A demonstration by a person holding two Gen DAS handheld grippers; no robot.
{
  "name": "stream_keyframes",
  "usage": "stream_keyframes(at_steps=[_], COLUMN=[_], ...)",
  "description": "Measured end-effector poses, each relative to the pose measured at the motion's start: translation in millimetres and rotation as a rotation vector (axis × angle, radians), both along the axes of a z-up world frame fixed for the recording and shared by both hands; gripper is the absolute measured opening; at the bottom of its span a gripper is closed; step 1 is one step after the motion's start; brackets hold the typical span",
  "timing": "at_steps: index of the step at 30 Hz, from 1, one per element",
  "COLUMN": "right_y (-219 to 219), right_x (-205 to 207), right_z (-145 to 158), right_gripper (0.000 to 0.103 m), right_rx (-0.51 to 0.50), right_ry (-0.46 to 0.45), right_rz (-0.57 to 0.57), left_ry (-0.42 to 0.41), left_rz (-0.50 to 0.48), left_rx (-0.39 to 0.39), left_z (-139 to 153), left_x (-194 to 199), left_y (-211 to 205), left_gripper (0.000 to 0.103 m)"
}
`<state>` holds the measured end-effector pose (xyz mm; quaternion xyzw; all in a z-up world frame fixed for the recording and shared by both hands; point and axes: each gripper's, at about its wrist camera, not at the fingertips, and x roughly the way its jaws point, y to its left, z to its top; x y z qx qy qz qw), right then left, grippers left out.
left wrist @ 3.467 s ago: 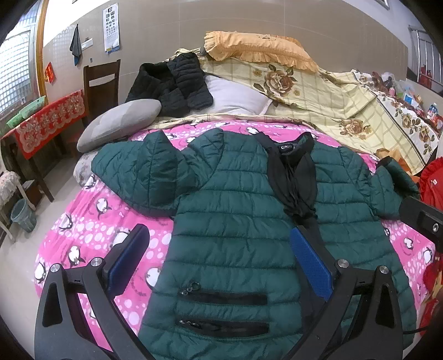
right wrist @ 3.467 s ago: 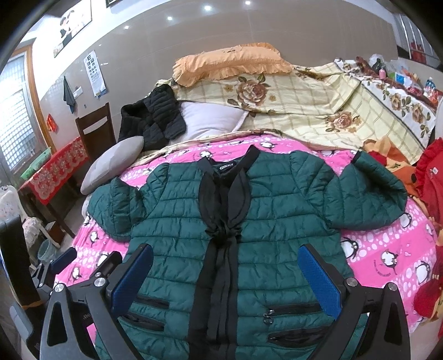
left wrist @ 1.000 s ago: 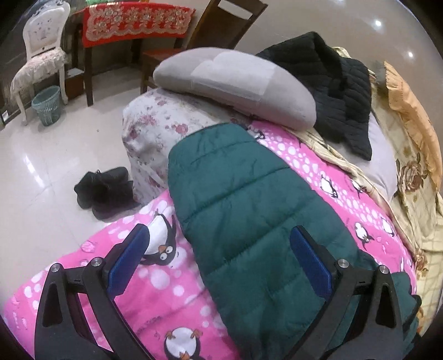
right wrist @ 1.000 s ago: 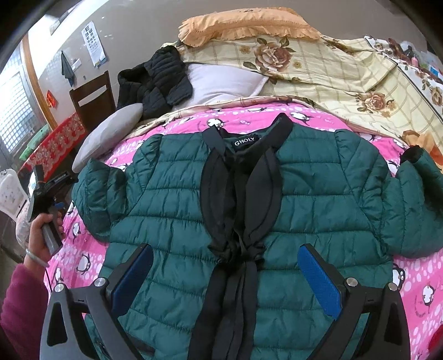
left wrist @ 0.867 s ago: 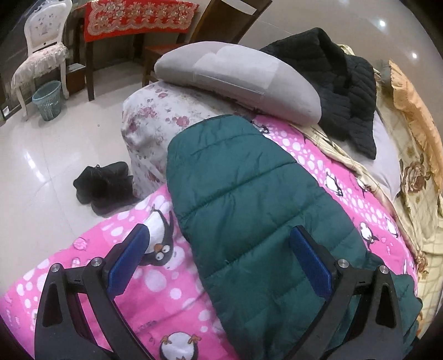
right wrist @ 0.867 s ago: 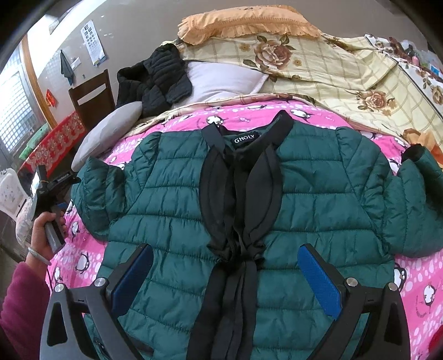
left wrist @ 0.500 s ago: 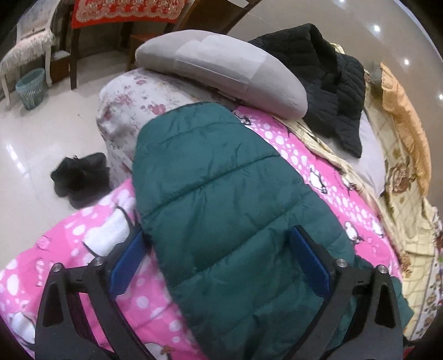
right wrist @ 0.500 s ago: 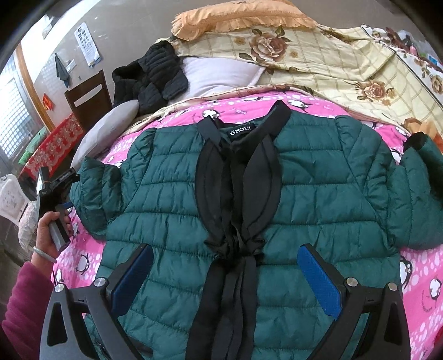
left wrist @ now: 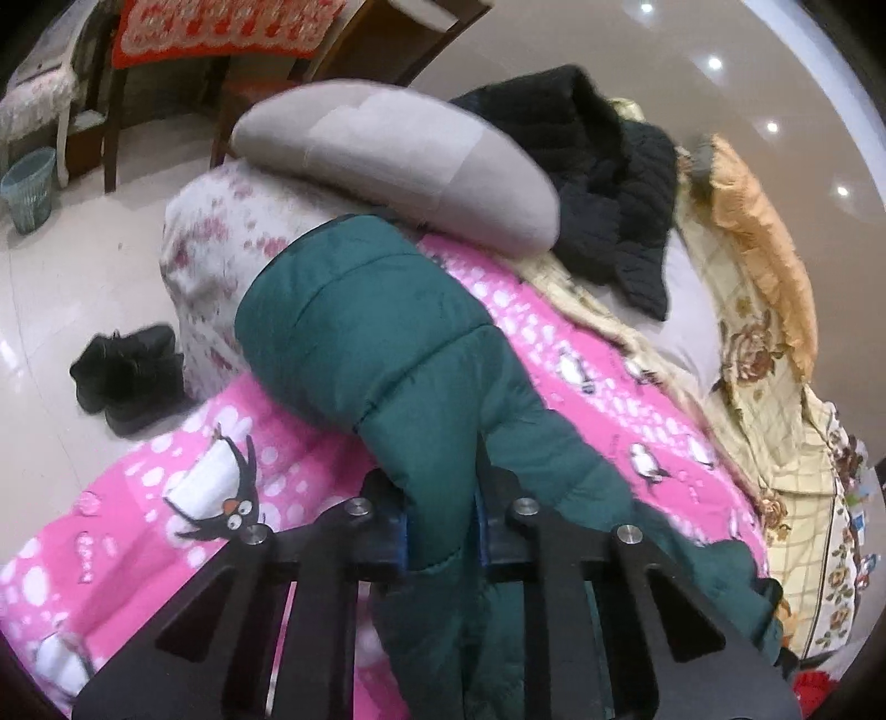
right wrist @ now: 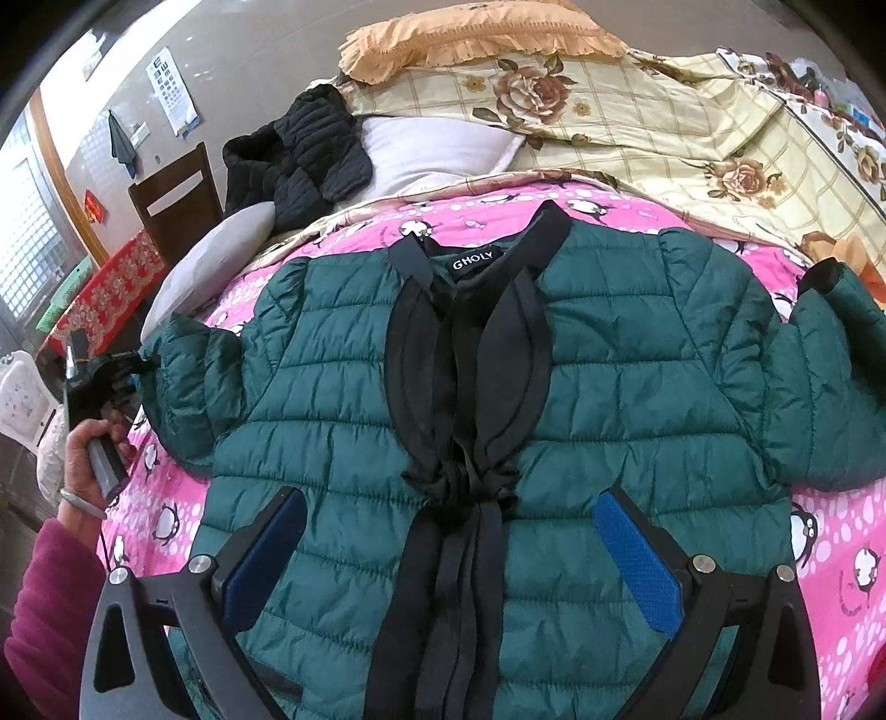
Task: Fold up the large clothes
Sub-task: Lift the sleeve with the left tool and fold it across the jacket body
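Observation:
A dark green quilted jacket [right wrist: 609, 387] with black collar ties lies face up, spread on a pink penguin bedspread [right wrist: 830, 543]. My left gripper [left wrist: 440, 526] is shut on the jacket's left sleeve [left wrist: 376, 332], pinching the padded fabric between its blue pads. In the right wrist view the left gripper [right wrist: 133, 368] sits at the sleeve's cuff, held by a hand in a maroon sleeve. My right gripper [right wrist: 448, 559] is open and empty, hovering over the jacket's lower front around the tied black ribbons [right wrist: 465, 476].
A grey pillow [left wrist: 398, 160] and a black jacket [left wrist: 609, 183] lie near the head of the bed, with a yellow floral quilt [right wrist: 664, 111] and orange pillow [right wrist: 476, 33]. Black shoes [left wrist: 127, 376] sit on the floor beside the bed. A chair [right wrist: 177, 194] stands left.
My left gripper moved onto the left sleeve and closed on it; it was open a second ago. My right gripper stayed open and moved slightly forward over the jacket.

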<state>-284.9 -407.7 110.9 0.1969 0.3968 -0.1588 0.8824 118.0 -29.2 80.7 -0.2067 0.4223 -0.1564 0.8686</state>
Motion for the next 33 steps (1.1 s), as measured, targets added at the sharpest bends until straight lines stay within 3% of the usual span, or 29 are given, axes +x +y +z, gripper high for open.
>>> stream_keyframes(at_steps=[8, 15, 24, 33], right_y=[-2.2, -3.3, -6.4, -17.3], right_x=[-14.6, -32.4, -59.9, -81.0], right_z=[10.5, 19.4, 28.0, 31.7], right_gripper=[0.103, 0.103, 0.103, 0.103], right_rx=[-0.004, -0.008, -0.015, -0.017], right_ry=[-0.028, -0.045, -0.063, -0.066], right_rz=[-0.019, -0.032, -0.05, -0.075], left_ry=[-0.192, -0.348, -0.351, -0.315], left_rz=[-0.181, -0.394, -0.571, -0.632], left_rx=[-0.014, -0.004, 0.018, 0.037], left_z=[85.7, 145.5, 142.7, 125.8], left_x=[-75.4, -155.9, -207.3, -231.3], left_y=[-22.7, -78.7, -160.9, -204.8], left_gripper=[0.015, 0.015, 0.015, 0.015])
